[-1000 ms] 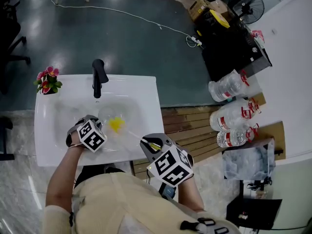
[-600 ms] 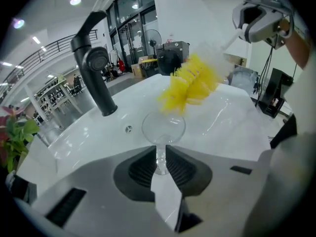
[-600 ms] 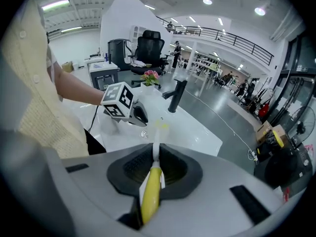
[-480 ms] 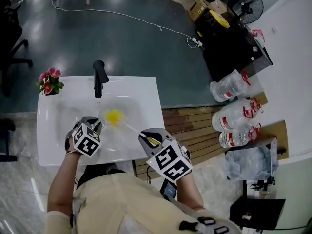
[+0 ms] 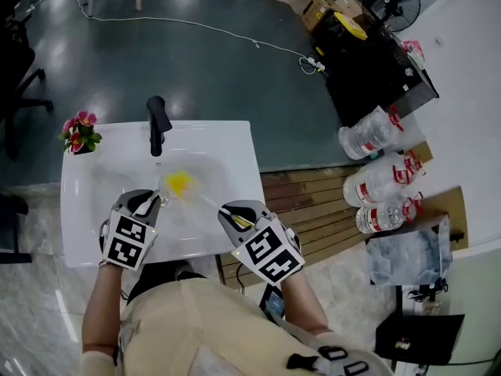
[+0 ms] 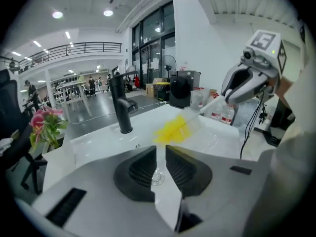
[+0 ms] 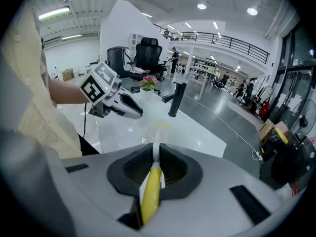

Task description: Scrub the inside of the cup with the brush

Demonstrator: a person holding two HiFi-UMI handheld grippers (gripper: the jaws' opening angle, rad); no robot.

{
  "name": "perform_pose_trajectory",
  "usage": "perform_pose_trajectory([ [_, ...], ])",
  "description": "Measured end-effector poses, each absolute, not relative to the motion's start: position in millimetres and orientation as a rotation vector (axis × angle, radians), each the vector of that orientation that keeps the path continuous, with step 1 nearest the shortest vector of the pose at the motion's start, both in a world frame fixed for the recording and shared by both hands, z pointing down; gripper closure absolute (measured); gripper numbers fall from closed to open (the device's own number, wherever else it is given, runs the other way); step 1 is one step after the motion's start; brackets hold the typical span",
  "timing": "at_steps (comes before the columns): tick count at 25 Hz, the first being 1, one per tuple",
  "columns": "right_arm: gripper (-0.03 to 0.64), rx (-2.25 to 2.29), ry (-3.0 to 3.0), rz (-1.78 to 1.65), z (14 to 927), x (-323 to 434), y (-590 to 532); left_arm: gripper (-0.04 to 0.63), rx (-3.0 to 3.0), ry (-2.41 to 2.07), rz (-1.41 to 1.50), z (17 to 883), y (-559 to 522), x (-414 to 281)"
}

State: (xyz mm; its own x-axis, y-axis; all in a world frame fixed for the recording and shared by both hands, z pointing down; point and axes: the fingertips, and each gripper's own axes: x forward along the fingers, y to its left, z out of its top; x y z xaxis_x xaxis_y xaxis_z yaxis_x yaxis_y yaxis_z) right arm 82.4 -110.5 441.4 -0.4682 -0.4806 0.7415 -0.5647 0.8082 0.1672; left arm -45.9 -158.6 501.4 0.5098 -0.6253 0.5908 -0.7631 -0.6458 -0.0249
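Observation:
My left gripper [image 5: 155, 201] is shut on the thin stem of a clear glass cup [image 5: 174, 186], held tilted over the white sink [image 5: 235, 157]. In the left gripper view the stem [image 6: 157, 172] is pinched between the pads, and the cup's bowl is barely visible around the yellow brush head [image 6: 173, 129]. My right gripper [image 5: 233, 215] is shut on the brush's yellow handle [image 7: 150, 194]. Its white shaft [image 5: 207, 204] runs up and left to the yellow bristles [image 5: 180, 182] at the cup. The right gripper view shows the left gripper [image 7: 129, 107] just beyond the shaft.
A black faucet [image 5: 156, 124] stands at the sink's back edge, and a pot of pink flowers [image 5: 78, 132] sits on its left corner. Large water bottles [image 5: 374, 142] lie on a wooden pallet [image 5: 301, 198] to the right. A cable [image 5: 196, 23] crosses the floor.
My left gripper has risen toward the camera and rolled, carrying the cup with it. The yellow brush head has shifted toward the faucet. My right gripper has barely moved.

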Motion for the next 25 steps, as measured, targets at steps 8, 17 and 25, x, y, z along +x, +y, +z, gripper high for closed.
perform_pose_trajectory([
  [8,0.568,0.782,-2.207,0.150,446.9,77.8,-110.0,0.534,2.477,-1.250,0.662,469.8,-141.5,-58.9],
  [17,0.568,0.799,-2.234,0.148,450.2,79.1,-110.5,0.545,2.391,-1.287,0.584,461.9,-119.7,-73.3],
  [25,0.569,0.800,-2.264,0.143,448.4,79.6,-110.1,0.545,2.343,-1.303,0.551,467.2,-105.6,-75.9],
])
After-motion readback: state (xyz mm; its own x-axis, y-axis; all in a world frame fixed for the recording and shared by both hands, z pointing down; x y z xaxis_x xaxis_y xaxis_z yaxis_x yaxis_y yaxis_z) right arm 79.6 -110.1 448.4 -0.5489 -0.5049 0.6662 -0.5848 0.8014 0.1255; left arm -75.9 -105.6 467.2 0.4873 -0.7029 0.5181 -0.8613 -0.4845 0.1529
